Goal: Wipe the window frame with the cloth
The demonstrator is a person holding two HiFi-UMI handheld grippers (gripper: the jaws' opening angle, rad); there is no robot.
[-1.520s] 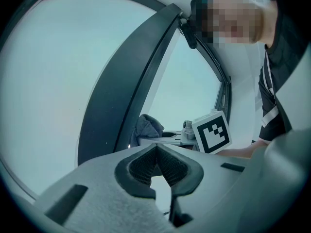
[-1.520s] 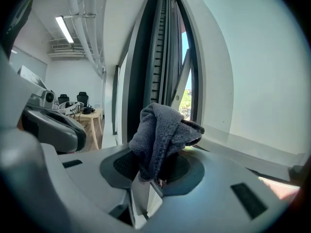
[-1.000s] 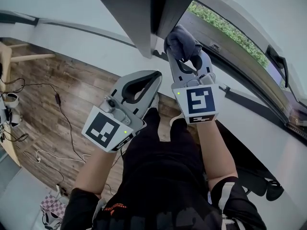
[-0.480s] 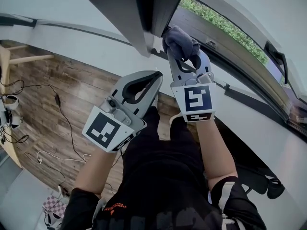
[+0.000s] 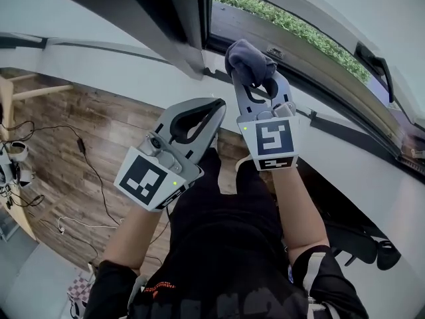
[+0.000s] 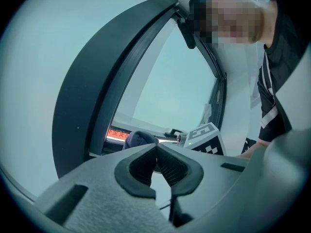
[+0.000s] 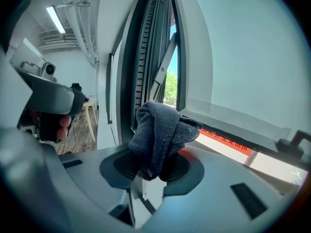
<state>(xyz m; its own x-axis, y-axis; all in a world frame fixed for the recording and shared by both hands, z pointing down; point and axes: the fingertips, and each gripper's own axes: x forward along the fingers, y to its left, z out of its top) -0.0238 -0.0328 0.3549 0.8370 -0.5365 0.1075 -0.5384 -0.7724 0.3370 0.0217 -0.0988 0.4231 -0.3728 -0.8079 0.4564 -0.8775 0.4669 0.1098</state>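
A dark blue-grey cloth [image 5: 249,62] is bunched in my right gripper [image 5: 256,85], which is shut on it. The cloth sits against the lower rail of the dark window frame [image 5: 312,78], just right of the upright post [image 5: 189,25]. In the right gripper view the cloth [image 7: 158,127] bulges up from between the jaws of the right gripper [image 7: 151,168], with the window frame [image 7: 146,47] close behind it. My left gripper [image 5: 202,115] hangs lower left of the cloth, shut and holding nothing. In the left gripper view the left gripper [image 6: 156,168] points at the cloth [image 6: 138,139].
A window handle [image 5: 372,62] sticks out at the upper right. A white ledge [image 5: 358,171] runs under the frame. Below lie a wooden floor [image 5: 73,145] with loose cables [image 5: 86,171] and a wooden stool [image 5: 26,88] at the left. Green plants [image 5: 292,22] show outside.
The right gripper with the cloth now sits a little further right of the upright post, along the lower rail. The view has shifted. The left gripper has stayed put.
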